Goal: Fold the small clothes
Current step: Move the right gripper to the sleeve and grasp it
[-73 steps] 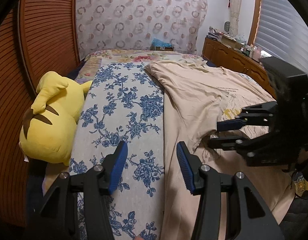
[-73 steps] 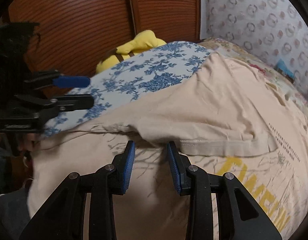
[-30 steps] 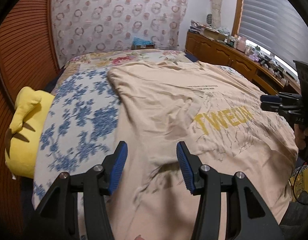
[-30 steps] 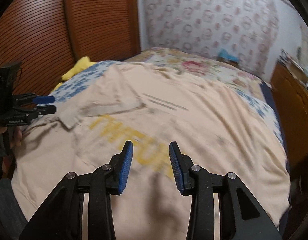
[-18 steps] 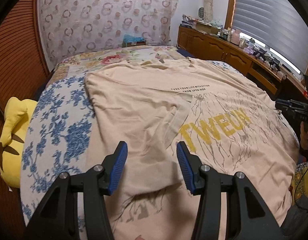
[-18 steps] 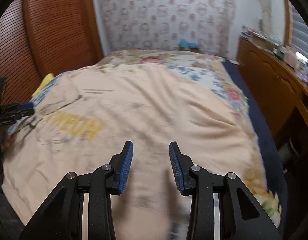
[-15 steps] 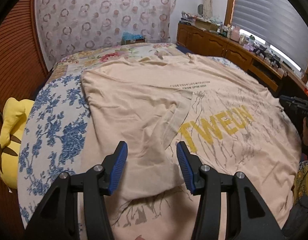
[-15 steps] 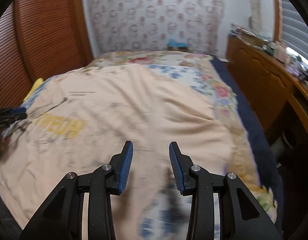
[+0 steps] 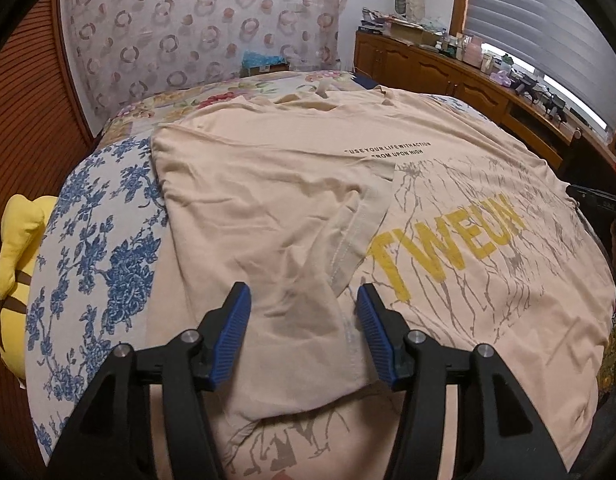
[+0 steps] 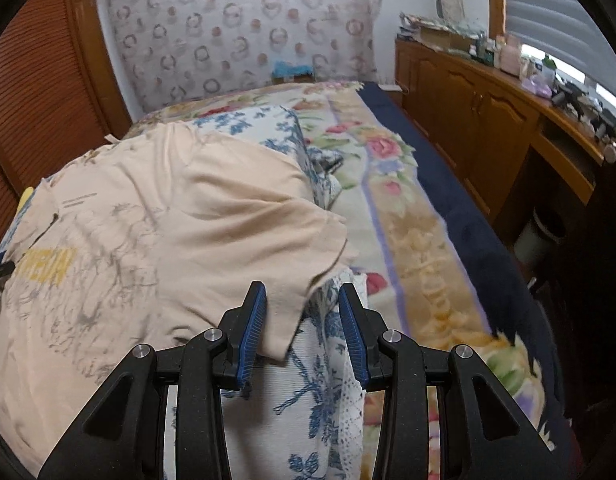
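Note:
A beige T-shirt (image 9: pixel 447 216) with yellow lettering lies spread on the bed, its left side folded inward over the front. My left gripper (image 9: pixel 302 330) is open and empty, hovering over the folded sleeve (image 9: pixel 292 248). In the right wrist view the same shirt (image 10: pixel 168 220) shows its right sleeve (image 10: pixel 308 256) lying flat near the bed's right side. My right gripper (image 10: pixel 302 326) is open, with the sleeve's hem between its fingers but not pinched. The right gripper also shows at the far right of the left wrist view (image 9: pixel 595 198).
A blue-floral sheet (image 9: pixel 100 248) and a flowered quilt (image 10: pixel 411 224) cover the bed. A yellow plush toy (image 9: pixel 16 248) lies at the left edge by the wooden sliding doors (image 10: pixel 32 92). A wooden cabinet (image 10: pixel 487 120) with clutter runs along the right wall.
My right gripper has swung from the shirt's left sleeve across to its right sleeve. My left gripper has risen and shifted right over the folded part. Both stay open.

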`<state>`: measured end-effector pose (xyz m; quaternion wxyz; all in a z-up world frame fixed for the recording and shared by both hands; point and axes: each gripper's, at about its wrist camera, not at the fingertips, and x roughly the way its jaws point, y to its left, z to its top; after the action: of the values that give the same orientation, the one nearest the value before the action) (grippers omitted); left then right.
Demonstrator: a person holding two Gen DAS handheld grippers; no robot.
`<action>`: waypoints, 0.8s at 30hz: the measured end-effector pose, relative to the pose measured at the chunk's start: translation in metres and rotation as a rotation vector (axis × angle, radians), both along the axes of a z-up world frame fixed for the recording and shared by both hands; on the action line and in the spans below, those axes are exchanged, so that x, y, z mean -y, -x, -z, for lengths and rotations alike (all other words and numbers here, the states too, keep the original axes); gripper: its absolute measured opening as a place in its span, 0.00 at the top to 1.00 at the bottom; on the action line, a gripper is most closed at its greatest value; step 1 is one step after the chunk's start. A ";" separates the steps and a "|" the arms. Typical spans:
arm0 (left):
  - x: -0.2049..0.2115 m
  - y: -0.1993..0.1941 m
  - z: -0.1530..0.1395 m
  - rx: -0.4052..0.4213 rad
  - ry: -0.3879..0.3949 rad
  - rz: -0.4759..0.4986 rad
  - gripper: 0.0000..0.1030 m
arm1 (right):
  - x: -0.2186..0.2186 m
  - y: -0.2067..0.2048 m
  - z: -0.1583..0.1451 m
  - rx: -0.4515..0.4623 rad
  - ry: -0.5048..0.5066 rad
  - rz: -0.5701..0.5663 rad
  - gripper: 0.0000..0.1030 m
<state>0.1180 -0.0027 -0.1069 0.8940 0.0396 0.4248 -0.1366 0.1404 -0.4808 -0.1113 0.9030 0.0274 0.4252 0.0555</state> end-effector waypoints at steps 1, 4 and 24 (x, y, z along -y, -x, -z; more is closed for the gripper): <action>0.000 -0.001 0.000 -0.001 0.000 0.002 0.46 | 0.000 -0.002 0.001 -0.005 -0.003 -0.001 0.63; 0.000 -0.001 0.000 -0.005 0.018 0.018 0.40 | 0.002 -0.004 0.002 -0.006 -0.022 -0.013 0.63; 0.007 0.000 0.001 -0.005 -0.014 0.032 0.33 | -0.043 -0.012 -0.014 0.070 0.118 -0.172 0.98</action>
<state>0.1179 -0.0095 -0.1074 0.8903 0.0524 0.4274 -0.1480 0.1524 -0.4381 -0.0977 0.9092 -0.0642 0.3967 0.1087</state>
